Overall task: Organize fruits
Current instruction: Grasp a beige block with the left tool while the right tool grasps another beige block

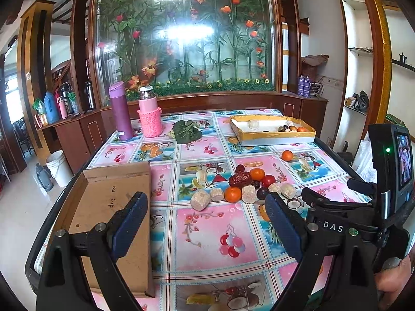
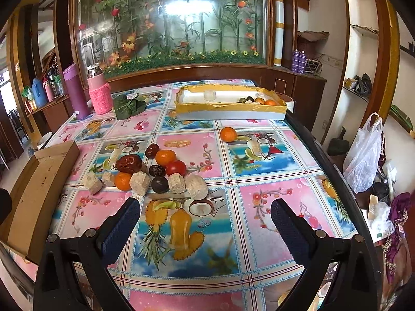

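A pile of fruit lies mid-table: oranges, red dates, a red tomato, dark plums and pale cut chunks. It also shows in the right wrist view. A lone orange lies apart, toward the yellow-rimmed tray, which holds several fruits at its right end. A flat brown cardboard box lies at the table's left edge. My left gripper is open and empty, short of the pile. My right gripper is open and empty, just before the pile.
A purple flask, a pink knit-sleeved bottle and a green leafy vegetable stand at the far left of the table. A white plastic bag hangs off the right edge.
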`<state>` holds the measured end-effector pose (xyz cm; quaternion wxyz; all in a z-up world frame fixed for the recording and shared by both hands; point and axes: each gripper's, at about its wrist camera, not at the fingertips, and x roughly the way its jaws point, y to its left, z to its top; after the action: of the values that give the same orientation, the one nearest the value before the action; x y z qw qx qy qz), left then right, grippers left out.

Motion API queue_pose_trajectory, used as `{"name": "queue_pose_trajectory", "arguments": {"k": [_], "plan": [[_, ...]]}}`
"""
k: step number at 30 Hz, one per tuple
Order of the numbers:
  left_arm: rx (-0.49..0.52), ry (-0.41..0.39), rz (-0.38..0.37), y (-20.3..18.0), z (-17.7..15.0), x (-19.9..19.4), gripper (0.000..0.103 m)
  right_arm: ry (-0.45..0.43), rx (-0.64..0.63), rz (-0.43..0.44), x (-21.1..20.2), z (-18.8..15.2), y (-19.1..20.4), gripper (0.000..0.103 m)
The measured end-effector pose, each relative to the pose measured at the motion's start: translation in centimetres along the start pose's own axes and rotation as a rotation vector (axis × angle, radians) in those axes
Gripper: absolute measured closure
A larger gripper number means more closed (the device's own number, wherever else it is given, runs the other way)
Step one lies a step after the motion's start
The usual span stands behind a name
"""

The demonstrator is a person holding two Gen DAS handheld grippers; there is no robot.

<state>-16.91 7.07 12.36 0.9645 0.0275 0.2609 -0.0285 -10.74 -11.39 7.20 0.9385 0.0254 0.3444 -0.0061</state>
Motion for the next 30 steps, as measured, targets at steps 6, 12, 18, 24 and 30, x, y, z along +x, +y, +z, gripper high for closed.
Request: {"name": "queue_pose_trajectory", "arguments": {"k": [6,12,18,24,30], "plan": [[-0.005,0.04,-0.025,0.2,-0.3,1.8,0.011,-0.006,-0.013,0.013,0.0,-0.1,-0.1,0.001],[-0.1,0.118,-0.005,5.3,1.1,5.8,0.011,0.042,0.024,0.037,1.8,0.1,-2.6,0.001],[-0.162,0.202,-0.008,8.2,1.1,9.2,0.011,0.085,0.062,0.093,4.1,0.9,-4.8,0.005],[-0.066,0.29,-0.098,4.2,0.2,13.2,0.02,0.164,0.07,0.221,7.5,2.1,-3.9,0.031],[-0.043,0.39,-0.111,2.5,-0.7,17.5,0.031,0.178,0.075,0.282,8.8,2.5,-4.2,0.033]]}}
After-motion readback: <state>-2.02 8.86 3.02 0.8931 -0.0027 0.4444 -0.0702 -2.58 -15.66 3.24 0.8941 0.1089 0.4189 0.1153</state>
